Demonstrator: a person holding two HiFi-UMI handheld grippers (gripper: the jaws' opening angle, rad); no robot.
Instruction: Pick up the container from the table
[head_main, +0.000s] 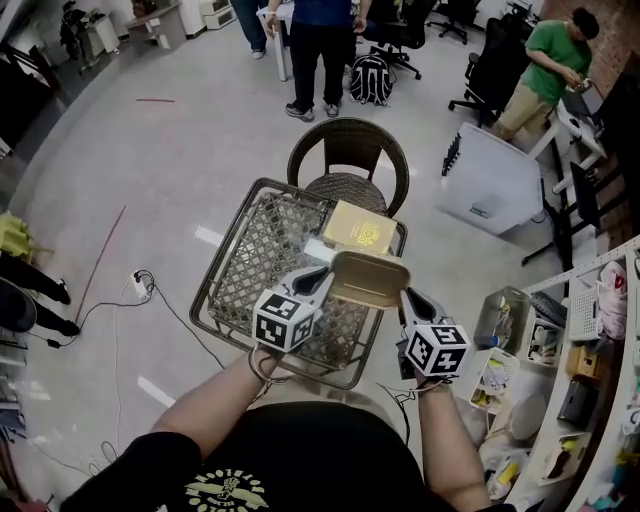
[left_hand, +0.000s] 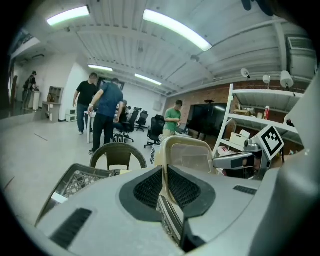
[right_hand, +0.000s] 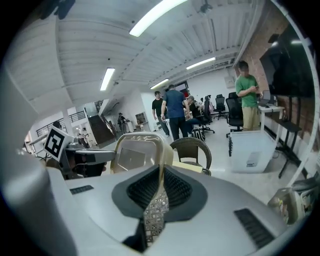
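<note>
The left tool (head_main: 322, 277) and the right tool (head_main: 407, 296) both grip the container (head_main: 369, 279), a shallow beige tray with rounded corners, one on each short side. In the head view it hangs between the two tools over the near right part of the bench (head_main: 215, 292), a square woven mesh top with a dark frame.

In the left gripper view, the left tool (left_hand: 162, 175) has its dark pads pressed together on the thin edge of the container (left_hand: 187, 156), which stands up just beyond them with its hollow side facing the camera. In the right gripper view, the right tool (right_hand: 160, 180) is likewise clamped on the rim of the container (right_hand: 136, 152), and the mesh of the bench shows below the pads.

On the bench's far right corner lies a flat yellow box (head_main: 360, 230), with a white card (head_main: 317, 250) just beside it. A dark wicker chair (head_main: 348, 152) stands against the far side of the bench.
</note>
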